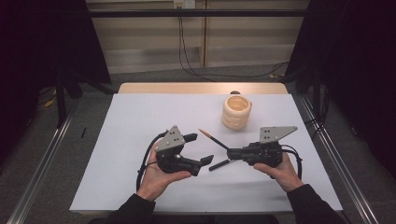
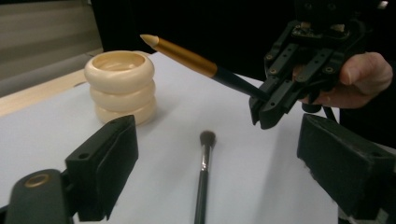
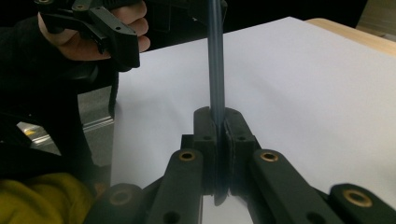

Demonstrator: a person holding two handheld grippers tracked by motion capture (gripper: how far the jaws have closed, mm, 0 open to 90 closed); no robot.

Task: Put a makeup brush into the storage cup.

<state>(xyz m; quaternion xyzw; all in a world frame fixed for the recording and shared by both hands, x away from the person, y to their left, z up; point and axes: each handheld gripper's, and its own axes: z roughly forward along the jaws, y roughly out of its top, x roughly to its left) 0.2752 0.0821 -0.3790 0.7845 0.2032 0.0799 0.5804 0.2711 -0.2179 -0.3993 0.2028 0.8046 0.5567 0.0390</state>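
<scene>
The right gripper (image 1: 232, 152) has its jaws pressed together on the dark handle of a gold-tipped brush (image 1: 212, 138) — in the right gripper view the handle (image 3: 216, 70) rises straight up out of the clamped pads. From the high view, the brush slants away from that gripper toward the far left, its gold ferrule and pale tip clear of the white bench (image 1: 140, 186).

The left gripper (image 1: 200, 149) is spread wide with nothing between its jaws. Its own view shows the two black jaws standing well apart at either side. Between and beyond them a second brush (image 2: 203, 172) lies flat on the bench, bristles pointing away from the gripper. In the high view this black brush (image 1: 219, 164) lies just below the right gripper's jaws and just right of the left gripper's lower jaw.

A cream ringed holder (image 1: 236, 112) stands upright — beyond both grippers, nearer the right one, a little past the held brush's tip. In the left gripper view the holder (image 2: 120, 86) sits ahead and to the left, with the right gripper (image 2: 268, 109) ahead and to the right.
</scene>
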